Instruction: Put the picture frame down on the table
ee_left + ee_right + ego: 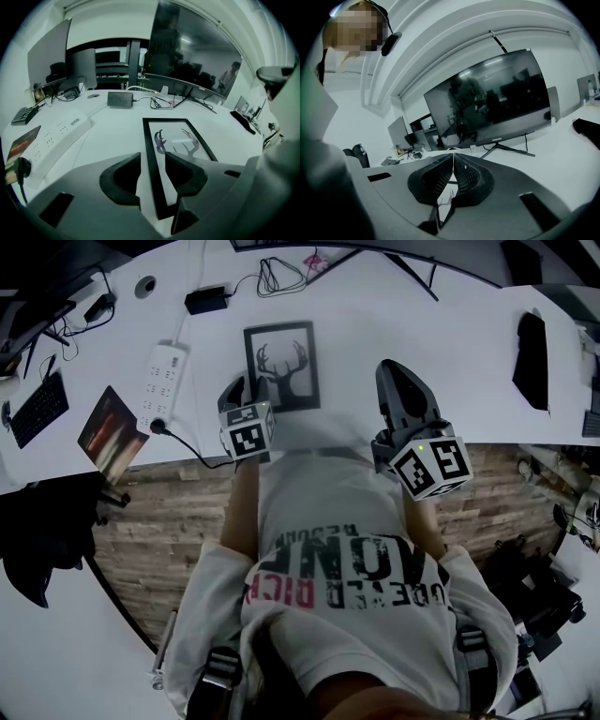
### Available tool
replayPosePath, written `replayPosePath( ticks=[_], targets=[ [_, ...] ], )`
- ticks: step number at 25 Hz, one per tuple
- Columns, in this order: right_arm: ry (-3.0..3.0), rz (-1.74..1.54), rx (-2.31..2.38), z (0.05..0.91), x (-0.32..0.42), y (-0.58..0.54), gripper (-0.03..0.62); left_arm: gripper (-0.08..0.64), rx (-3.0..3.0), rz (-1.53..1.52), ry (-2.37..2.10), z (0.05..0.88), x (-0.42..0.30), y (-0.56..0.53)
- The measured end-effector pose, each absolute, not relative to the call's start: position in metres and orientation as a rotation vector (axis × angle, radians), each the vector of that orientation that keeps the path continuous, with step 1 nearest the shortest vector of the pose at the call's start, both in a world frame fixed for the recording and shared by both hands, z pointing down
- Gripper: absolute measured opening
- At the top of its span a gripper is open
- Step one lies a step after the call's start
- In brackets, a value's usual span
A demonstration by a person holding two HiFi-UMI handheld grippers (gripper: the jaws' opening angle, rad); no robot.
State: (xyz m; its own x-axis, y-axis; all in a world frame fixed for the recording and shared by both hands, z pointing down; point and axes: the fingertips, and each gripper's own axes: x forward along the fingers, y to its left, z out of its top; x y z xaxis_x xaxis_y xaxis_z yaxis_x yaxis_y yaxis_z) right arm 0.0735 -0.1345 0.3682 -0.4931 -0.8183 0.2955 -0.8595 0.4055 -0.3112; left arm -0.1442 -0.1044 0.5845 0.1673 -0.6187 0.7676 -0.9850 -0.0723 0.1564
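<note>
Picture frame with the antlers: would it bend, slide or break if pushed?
Probably stiff: the picture frame has straight thin black edges. Lying flat on the table, it likely slides rather than tips. Its shiny front suggests glass, maybe fragile.

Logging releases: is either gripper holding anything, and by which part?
Nothing held. The left gripper stands open astride an edge of the picture frame; the right gripper is shut, empty.

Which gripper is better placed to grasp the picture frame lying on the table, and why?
Left. The left gripper has open fingers straddling the picture frame's left edge; the right gripper is shut and off to the side.
</note>
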Motion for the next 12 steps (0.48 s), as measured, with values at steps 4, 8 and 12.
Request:
replayPosePath(
  ticks=[4,8,12],
  targets=[
    [-2.55,0.642,1.538,0.366,0.073,-0.132,0.002,0.141,1.803,0.635,-1.538,0.567,-0.147,-0.111],
    [-2.555,0.625,1.546,0.363,0.069,-0.13,0.002,0.078,1.852,0.599,-1.564,0.549,-0.147,-0.116],
    [-2.563,0.622,1.558,0.362,0.065,-0.125,0.002,0.035,1.877,0.554,-1.577,0.534,-0.15,-0.12]
  ],
)
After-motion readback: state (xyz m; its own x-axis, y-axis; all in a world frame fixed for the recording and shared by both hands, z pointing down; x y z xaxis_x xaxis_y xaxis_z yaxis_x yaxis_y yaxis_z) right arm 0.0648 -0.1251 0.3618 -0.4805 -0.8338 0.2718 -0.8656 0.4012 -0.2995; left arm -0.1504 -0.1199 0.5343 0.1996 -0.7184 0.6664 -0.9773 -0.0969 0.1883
